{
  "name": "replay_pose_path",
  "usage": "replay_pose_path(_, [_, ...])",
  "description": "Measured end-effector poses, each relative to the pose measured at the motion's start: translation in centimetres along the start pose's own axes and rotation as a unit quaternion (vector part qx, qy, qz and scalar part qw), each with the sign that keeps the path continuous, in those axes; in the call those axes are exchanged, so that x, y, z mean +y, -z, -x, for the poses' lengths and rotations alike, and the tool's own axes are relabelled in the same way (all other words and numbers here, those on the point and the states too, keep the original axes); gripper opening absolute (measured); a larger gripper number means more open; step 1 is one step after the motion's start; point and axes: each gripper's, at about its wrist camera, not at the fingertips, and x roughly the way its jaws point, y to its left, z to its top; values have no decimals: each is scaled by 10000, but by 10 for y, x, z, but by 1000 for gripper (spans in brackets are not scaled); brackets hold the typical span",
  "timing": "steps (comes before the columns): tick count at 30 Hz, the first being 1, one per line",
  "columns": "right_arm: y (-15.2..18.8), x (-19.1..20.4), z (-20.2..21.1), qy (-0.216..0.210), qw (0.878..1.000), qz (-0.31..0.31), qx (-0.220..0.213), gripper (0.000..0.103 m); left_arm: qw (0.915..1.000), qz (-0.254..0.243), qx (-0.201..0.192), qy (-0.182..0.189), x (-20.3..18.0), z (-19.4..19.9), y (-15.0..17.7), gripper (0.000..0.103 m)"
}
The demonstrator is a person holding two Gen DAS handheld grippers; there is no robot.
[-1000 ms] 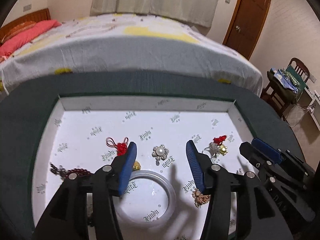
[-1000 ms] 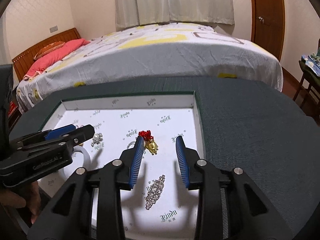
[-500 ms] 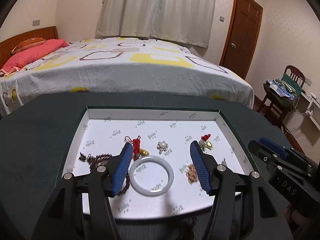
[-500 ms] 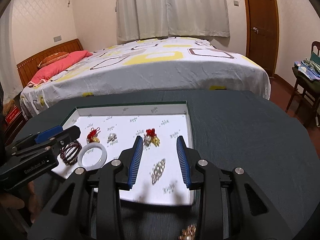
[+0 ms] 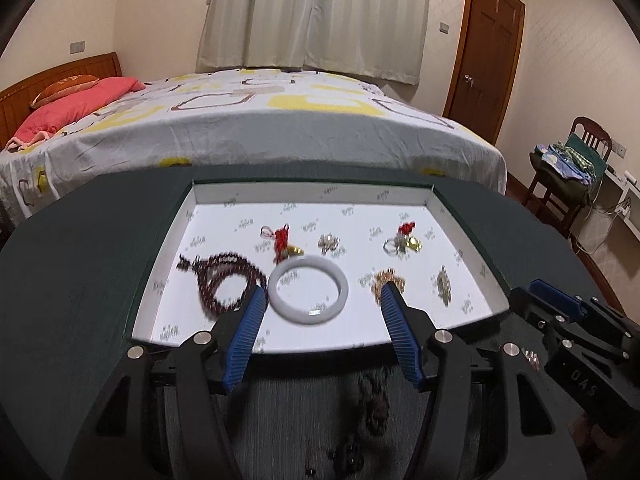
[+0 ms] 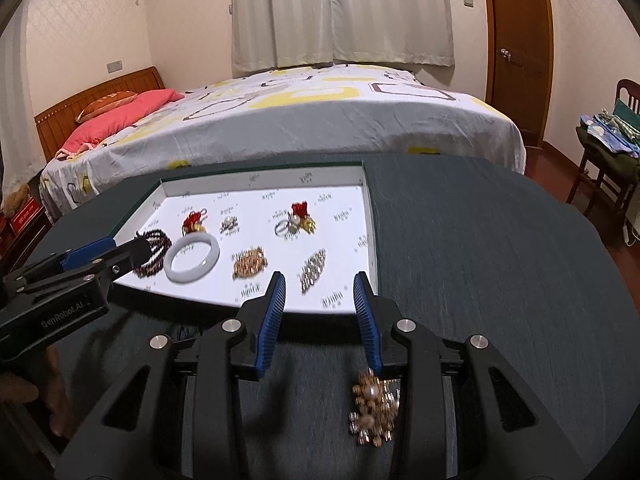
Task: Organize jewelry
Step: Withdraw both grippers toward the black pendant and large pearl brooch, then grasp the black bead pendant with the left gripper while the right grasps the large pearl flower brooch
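Observation:
A shallow white tray [image 5: 448, 204] [image 6: 370, 216] on the dark green table holds a white bangle [image 5: 308, 292] [image 6: 192, 258], a dark red bead bracelet [image 5: 224, 284] [image 6: 154, 246], two red-tassel charms, a pearl brooch [image 6: 229, 224], a gold chain [image 6: 250, 266] and a silver rhinestone piece [image 6: 314, 272]. A gold pearl brooch [image 6: 374, 414] lies on the table outside the tray, under the right gripper. A dark beaded piece [image 5: 370, 404] lies blurred on the table under the left gripper. My left gripper [image 5: 322, 332] and right gripper [image 6: 320, 316] are both open and empty, above the tray's near edge.
A bed [image 6: 320, 120] with a pink pillow stands just beyond the table. A wooden door [image 5: 484, 56] is at the back right. A chair [image 5: 572, 176] piled with clothes stands on the right.
Both grippers have pulled back and up from inside the tray to its near edge. The brooch and beaded piece on the table have come into view.

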Motion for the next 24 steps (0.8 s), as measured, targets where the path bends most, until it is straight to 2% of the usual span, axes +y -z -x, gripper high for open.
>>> replay_pose_path(18, [41, -7, 31, 30, 9999, -12, 145, 35, 9994, -125, 250, -179, -6, 21, 44, 59])
replay_pose_path(24, [52, -13, 37, 37, 9997, -108, 207, 35, 9986, -178, 440, -232, -6, 22, 66, 59])
